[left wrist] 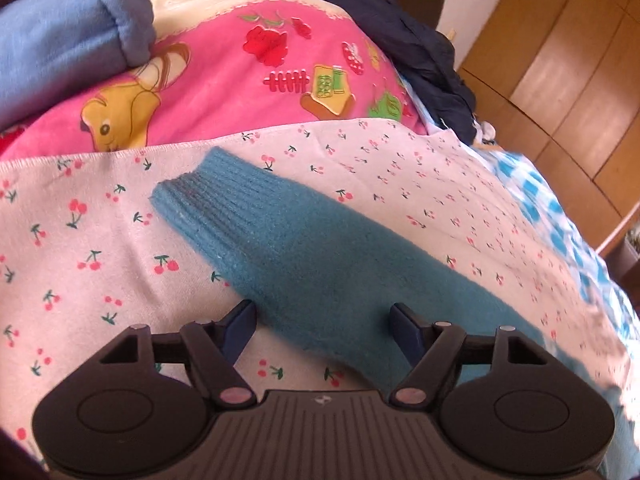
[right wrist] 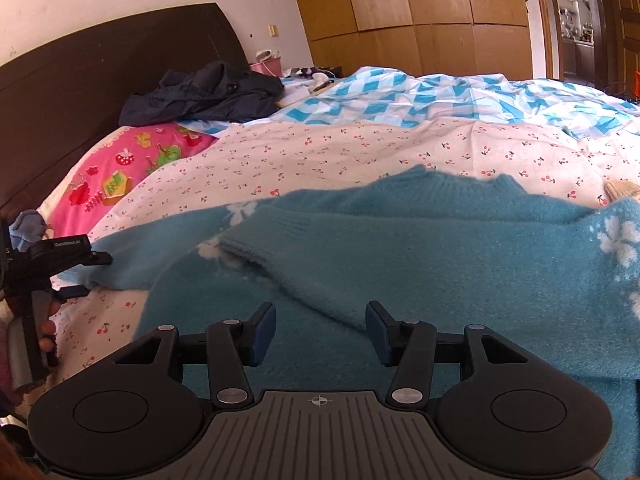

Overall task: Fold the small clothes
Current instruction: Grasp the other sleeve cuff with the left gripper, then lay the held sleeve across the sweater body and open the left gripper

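Observation:
A small teal knit sweater [right wrist: 440,264] with white flower marks lies flat on the cherry-print sheet [right wrist: 360,148]. One sleeve is folded across its body, cuff [right wrist: 256,240] pointing left. The other sleeve [left wrist: 304,256] stretches out over the sheet, ribbed cuff at the far end. My left gripper [left wrist: 322,326] is open, its jaws on either side of this sleeve just above it; it also shows at the left of the right wrist view [right wrist: 94,274]. My right gripper [right wrist: 320,330] is open and empty over the sweater's body.
A pink cartoon pillow [left wrist: 224,80] and a light blue garment [left wrist: 68,40] lie by the dark headboard [right wrist: 80,92]. A navy jacket [right wrist: 208,92] sits behind the pillow. A blue-checked quilt [right wrist: 440,92] covers the far bed. Wooden wardrobes [right wrist: 420,12] stand beyond.

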The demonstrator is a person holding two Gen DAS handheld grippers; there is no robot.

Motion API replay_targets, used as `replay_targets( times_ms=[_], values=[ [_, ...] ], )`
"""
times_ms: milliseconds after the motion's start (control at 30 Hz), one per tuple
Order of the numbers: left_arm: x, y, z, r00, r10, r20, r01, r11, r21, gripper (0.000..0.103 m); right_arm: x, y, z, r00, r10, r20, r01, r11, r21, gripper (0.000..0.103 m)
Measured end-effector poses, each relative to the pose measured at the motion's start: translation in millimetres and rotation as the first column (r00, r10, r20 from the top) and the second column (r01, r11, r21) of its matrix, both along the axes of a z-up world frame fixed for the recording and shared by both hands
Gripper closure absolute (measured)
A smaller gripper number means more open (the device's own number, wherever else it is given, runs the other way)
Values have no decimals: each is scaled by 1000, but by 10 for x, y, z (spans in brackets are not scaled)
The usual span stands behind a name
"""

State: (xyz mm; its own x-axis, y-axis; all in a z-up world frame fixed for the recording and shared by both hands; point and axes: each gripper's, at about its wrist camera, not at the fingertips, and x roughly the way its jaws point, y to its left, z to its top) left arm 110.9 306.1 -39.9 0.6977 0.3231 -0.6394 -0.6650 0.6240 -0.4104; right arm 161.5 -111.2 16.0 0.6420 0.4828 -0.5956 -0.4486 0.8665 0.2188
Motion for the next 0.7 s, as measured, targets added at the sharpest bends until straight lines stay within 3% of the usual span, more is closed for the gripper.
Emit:
replay_targets(
  times_ms=[100, 200, 400, 533, 700],
  values=[
    [43, 9, 6, 1000, 16, 13, -16, 1000, 2, 27, -18, -6, -12, 1000, -6, -7, 6, 1000, 10, 53],
    [21, 68, 15, 998, 43, 44, -42, 999, -26, 40, -32, -30, -24, 1000, -14, -14, 14, 1000, 20, 53],
    [77, 270, 46, 993, 94, 78, -88, 993, -81, 82, -74, -69, -30, 999, -25, -23, 26, 999, 38, 53],
    [124, 236, 145, 993, 79, 87, -72, 995, -74, 85, -88, -100, -13, 999, -31, -23, 32, 998, 58, 53],
    [246, -135, 569, 983, -84, 166, 82, 996, 18, 86, -97, -214, 15, 998, -58, -29, 61, 992, 110, 53]
  ],
)
